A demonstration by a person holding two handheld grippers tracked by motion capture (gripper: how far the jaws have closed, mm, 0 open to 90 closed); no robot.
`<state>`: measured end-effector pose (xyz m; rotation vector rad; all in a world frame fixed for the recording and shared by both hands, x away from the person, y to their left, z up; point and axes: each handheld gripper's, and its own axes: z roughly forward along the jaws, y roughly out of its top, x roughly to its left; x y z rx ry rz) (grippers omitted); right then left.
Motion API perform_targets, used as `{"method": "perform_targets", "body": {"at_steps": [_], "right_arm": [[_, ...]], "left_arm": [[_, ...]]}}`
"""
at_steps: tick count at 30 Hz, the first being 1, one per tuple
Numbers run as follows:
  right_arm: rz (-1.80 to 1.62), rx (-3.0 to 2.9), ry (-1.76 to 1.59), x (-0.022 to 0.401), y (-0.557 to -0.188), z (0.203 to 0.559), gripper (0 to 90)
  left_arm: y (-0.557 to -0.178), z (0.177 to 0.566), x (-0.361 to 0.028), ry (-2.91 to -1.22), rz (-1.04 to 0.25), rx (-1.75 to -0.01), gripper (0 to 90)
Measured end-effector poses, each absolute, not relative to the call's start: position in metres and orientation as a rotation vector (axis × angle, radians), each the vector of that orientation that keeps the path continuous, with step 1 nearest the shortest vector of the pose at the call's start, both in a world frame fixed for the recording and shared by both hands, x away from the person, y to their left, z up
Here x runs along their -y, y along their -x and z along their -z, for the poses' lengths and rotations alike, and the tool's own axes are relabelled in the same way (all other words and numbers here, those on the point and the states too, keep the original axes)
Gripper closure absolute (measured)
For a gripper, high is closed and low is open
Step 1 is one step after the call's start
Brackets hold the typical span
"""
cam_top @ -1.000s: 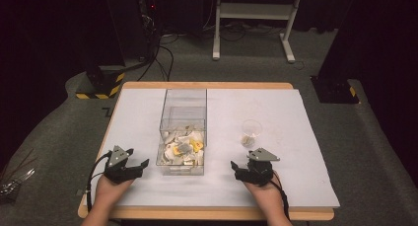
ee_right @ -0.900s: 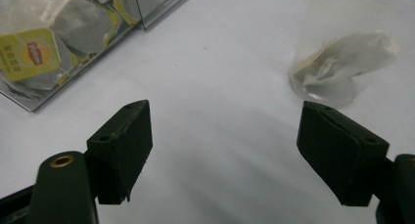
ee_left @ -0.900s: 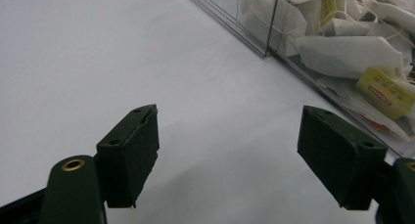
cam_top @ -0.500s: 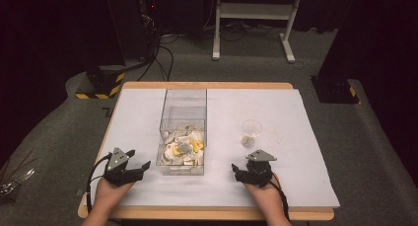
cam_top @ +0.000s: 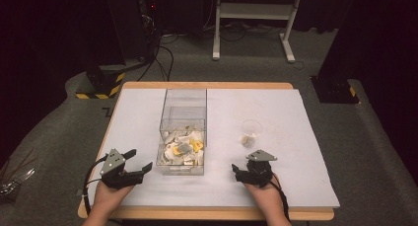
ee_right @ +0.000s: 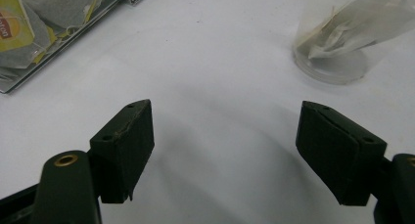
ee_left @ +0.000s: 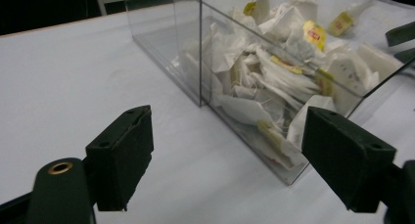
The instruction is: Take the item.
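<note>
A clear plastic box stands mid-table, its near half heaped with white tea bags bearing yellow tags; in the left gripper view the box is just ahead to the right. A small clear cup with a tea bag in it stands to the box's right, and the cup lies ahead right of the right jaws. My left gripper hovers left of the box's near corner. Its jaws have just been opening, with nothing between them. My right gripper is open and empty, near the cup.
A white sheet covers the wooden table. Beyond the table are a grey carpet, a black stand with yellow-black striping, cables and a white frame. Both hands rest near the front edge.
My left gripper has lifted slightly and its jaws stand a little wider. The right gripper, the box and the cup have stayed put.
</note>
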<state>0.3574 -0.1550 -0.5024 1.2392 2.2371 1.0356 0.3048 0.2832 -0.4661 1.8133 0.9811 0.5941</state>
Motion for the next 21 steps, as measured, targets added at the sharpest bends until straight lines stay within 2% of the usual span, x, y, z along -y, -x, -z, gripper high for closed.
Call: {"method": "perform_targets", "body": {"at_steps": [21], "right_arm": [[-1.047,-2.235,-1.250,0.157,-0.358,0.503,22.5]], "left_arm": [[-0.296,0.461,-0.262,-1.817,-0.530,-0.885,16.8]]}}
